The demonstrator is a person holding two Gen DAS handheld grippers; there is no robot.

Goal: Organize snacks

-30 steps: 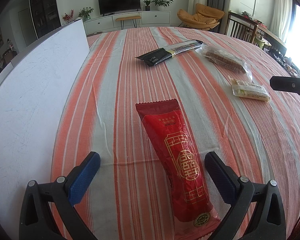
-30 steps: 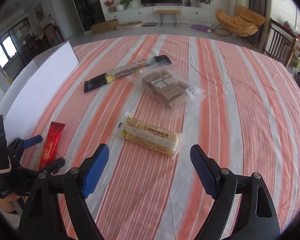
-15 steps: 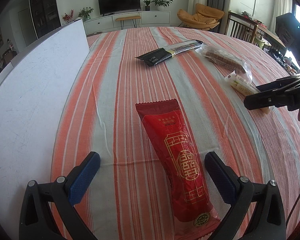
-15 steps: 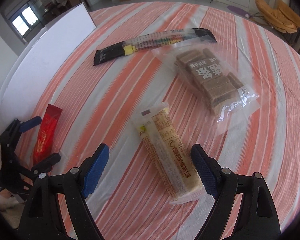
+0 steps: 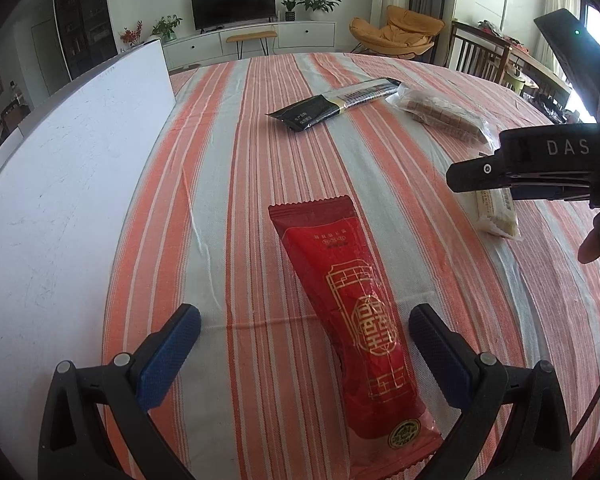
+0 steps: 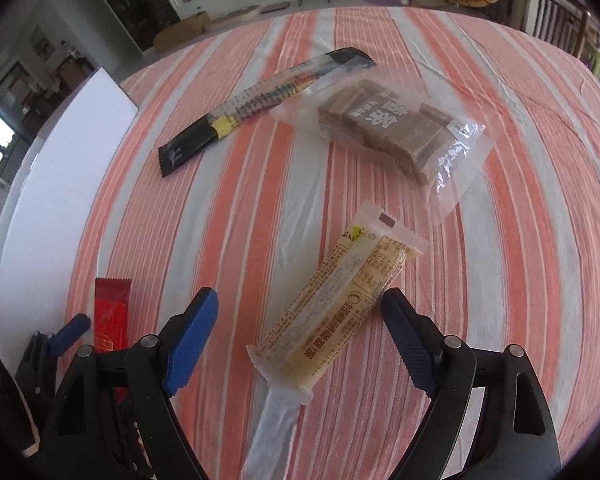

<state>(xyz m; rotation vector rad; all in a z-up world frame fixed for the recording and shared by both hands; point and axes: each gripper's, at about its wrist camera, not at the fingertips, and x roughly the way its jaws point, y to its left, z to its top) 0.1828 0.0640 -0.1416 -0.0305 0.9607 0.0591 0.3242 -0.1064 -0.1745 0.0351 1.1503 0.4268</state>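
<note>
A long red snack packet [image 5: 356, 320] lies on the striped tablecloth between the open fingers of my left gripper [image 5: 304, 340]; it also shows in the right wrist view [image 6: 110, 314]. My right gripper [image 6: 300, 332] is open, its fingers on either side of a yellow-white snack bar [image 6: 340, 304], which is partly hidden in the left wrist view [image 5: 496, 212]. A black stick packet [image 6: 256, 106] and a clear bag of brown wafers [image 6: 388, 124] lie farther back.
A white box wall [image 5: 60, 200] stands along the left side of the table. The striped cloth [image 6: 520, 220] covers the whole table. Chairs and a TV unit stand beyond the far edge.
My right gripper has moved forward and down over the yellow-white bar, which now lies between its fingers. The left gripper and the red packet have not moved.
</note>
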